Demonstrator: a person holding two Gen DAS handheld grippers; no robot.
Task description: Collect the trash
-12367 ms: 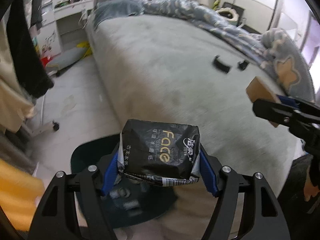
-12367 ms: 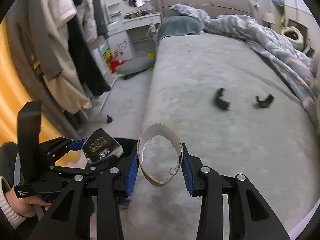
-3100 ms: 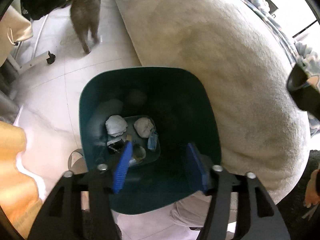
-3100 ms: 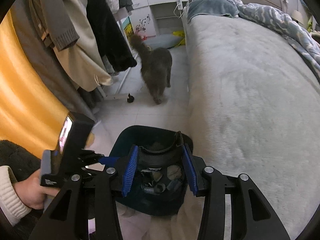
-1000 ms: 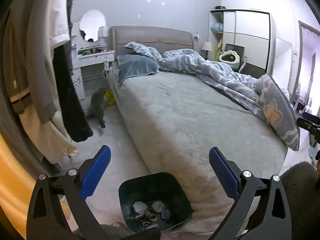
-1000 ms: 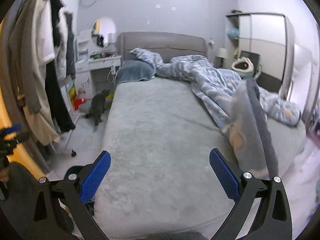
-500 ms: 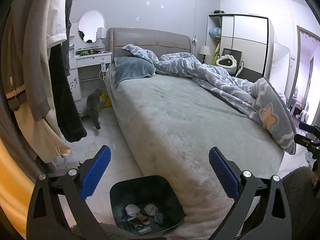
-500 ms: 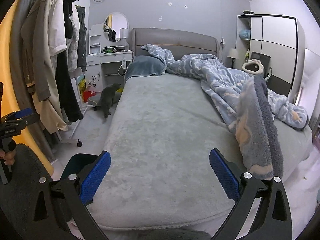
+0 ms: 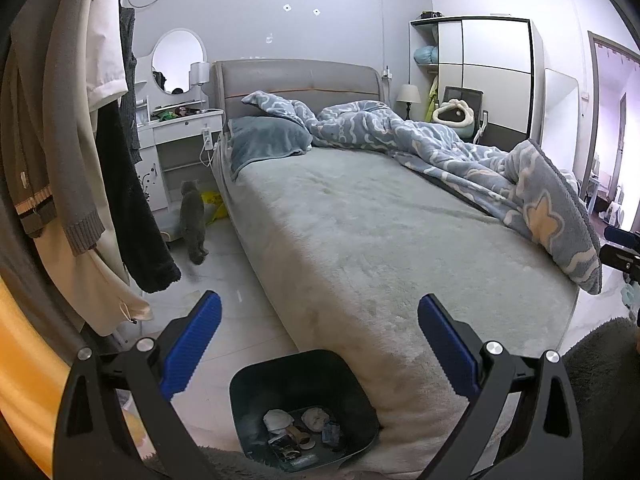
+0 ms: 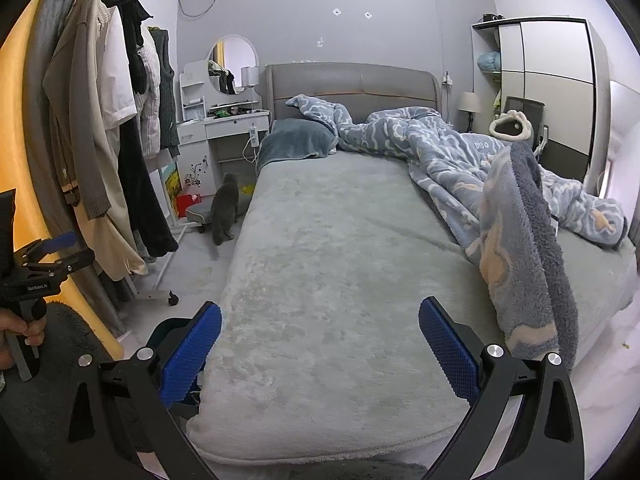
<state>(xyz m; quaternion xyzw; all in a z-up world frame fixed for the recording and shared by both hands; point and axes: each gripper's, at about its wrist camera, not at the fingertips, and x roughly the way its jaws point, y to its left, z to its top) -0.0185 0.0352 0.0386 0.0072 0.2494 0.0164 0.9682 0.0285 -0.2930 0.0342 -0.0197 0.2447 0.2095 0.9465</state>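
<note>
Both tongs, left tongs (image 9: 318,340) and right tongs (image 10: 319,342), are spread and empty above the bin (image 9: 248,392) at the bed's (image 9: 360,240) corner, so collecting seems finished.

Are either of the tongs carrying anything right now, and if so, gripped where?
Nothing is held. The left tongs and the right tongs are both wide open with bare pads; the collected trash lies in the green bin by the bed.

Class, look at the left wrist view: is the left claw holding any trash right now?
No, the left claw stands wide open and empty above the trash bin.
</note>
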